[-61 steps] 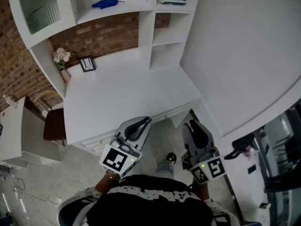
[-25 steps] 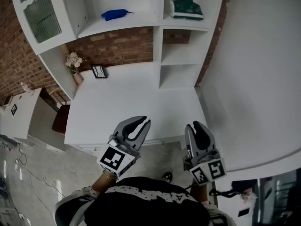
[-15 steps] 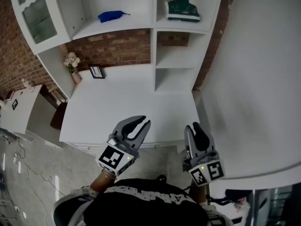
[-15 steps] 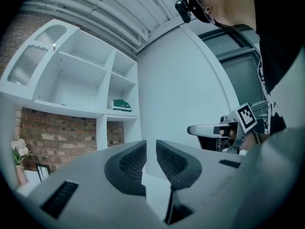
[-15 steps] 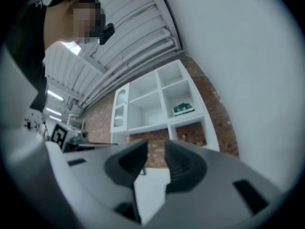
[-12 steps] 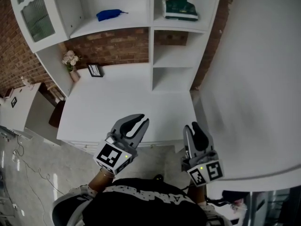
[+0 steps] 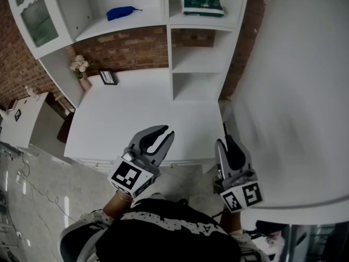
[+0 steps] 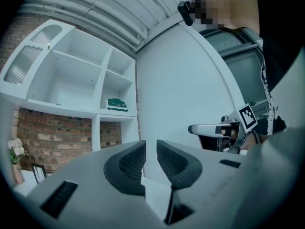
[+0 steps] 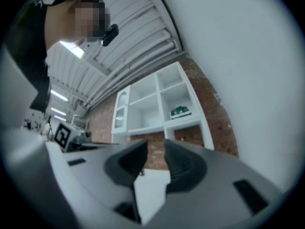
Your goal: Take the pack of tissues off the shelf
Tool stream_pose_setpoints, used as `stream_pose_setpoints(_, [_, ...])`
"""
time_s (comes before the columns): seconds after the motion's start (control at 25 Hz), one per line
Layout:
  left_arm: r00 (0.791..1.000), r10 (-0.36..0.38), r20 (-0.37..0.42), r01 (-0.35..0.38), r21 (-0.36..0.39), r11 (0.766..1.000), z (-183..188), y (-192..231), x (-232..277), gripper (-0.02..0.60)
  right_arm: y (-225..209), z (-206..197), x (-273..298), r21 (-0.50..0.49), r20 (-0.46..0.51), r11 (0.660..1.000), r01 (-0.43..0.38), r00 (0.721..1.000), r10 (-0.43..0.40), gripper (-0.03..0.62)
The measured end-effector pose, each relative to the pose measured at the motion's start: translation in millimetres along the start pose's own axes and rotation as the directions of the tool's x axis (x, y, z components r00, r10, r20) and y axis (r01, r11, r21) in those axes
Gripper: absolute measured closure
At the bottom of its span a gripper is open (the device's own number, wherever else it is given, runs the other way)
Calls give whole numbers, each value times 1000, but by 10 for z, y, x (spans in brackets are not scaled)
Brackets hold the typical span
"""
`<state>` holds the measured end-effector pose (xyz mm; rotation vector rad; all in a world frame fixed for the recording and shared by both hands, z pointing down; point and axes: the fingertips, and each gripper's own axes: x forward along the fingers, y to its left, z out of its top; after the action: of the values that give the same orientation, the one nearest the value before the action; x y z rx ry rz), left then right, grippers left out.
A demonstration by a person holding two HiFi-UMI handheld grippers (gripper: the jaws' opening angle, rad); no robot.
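The pack of tissues [image 7: 203,3] is dark green on the white shelf [image 7: 191,59]. A blue thing [image 7: 121,12] lies on its left part, with a red-brown brick wall [image 7: 128,48] behind.

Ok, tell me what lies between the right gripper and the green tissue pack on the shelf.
Head view: from the right gripper, only bare white desktop, then two empty cubbies stacked below the green tissue pack.

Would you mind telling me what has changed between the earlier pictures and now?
The person has turned to face the shelf unit more squarely. The jaws of the left gripper have just been opening, nothing between them. The right gripper stays open and empty; the green pack of tissues remains on its shelf.
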<state>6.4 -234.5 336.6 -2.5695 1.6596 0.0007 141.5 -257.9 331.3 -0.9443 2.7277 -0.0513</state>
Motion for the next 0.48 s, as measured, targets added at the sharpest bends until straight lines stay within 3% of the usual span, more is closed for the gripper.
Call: stream_pose_setpoints(0.48, [998,7,67,-10,43,999,93,349,527,456,-326,271,470,-107,13,994,1,1000,1,484])
